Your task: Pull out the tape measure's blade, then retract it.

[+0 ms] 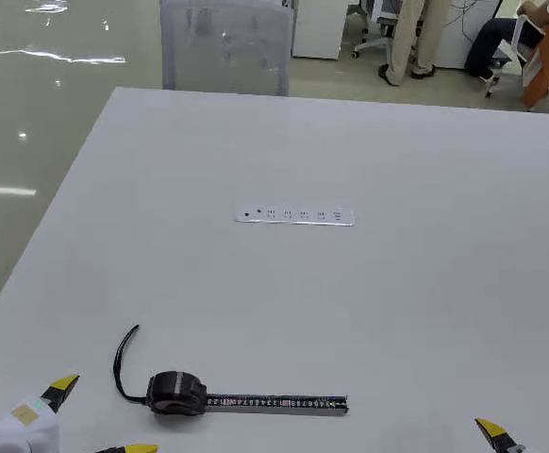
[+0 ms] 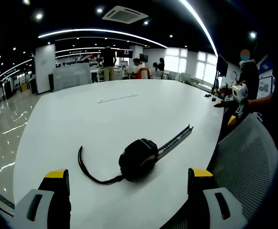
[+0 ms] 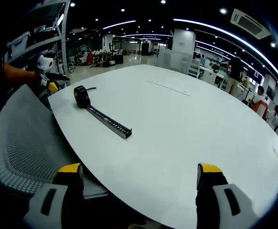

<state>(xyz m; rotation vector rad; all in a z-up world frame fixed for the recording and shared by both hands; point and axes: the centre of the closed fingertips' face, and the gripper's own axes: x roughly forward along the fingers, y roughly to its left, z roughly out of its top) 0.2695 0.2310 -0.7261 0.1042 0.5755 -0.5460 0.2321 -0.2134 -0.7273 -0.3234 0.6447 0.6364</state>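
Tape measure [image 1: 176,393] lay flat on the white table [image 1: 397,283], close to the near edge, gripped by nothing. Left gripper [image 1: 98,416] hovered just left of it, jaws spread wide and empty. From the left, the black wrist strap [image 1: 122,363] curled away from the case, and the blade [image 1: 279,404] ran out to the right, partly extended, ending at its hook. Right gripper [image 3: 139,168] hung well apart on the right, jaws parted and empty. Probable hazards: a jaw closing on the loose strap rather than the case; the round case sliding on the smooth top toward the edge under a one-sided push; the blade snapping back and whipping if freed without restraint. Blade graduations were visible, but the numerals were too small to read. No brand was legible on the case.
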